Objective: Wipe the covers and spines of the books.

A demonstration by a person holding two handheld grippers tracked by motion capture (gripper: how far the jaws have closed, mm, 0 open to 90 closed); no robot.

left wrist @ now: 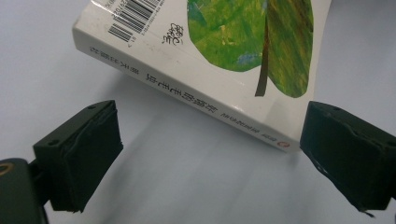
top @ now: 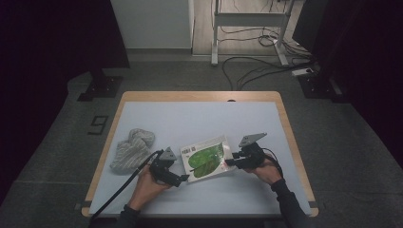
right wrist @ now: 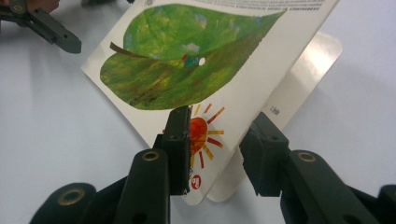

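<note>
right gripper (right wrist: 215, 140): jaws clamped on the front cover of the book (top: 206, 157); one pad sat on the printed face by the orange sun, the other behind the cover (the gap between the jaws looked wide in the right gripper view, so how firm the pinch was, cannot tell beyond contact).
cover: lifted off the pages along its free edge, tilted up; a second board page lay flat below it on the table (top: 190, 114).
left gripper (left wrist: 210, 154): fingers (left wrist: 79, 154) spread wide, gripping nothing; both pads hovered just short of the book's spine, apart from it (the right pad sat near the spine's corner, contact cannot be told).
left hand (top: 145, 183): wrapped around the left gripper's body near the front edge of the table, cable trailing off to the lower left.
right hand (top: 267, 171): held the right gripper at the book's right edge.
book position: near the middle of the table, between the two grippers, spine toward the left gripper, green leaf picture facing up.
cloth (top: 130, 149): grey striped, crumpled, left of the book, apart from it and untouched.
counts: one book, one cloth, two grippers, two hands.
</note>
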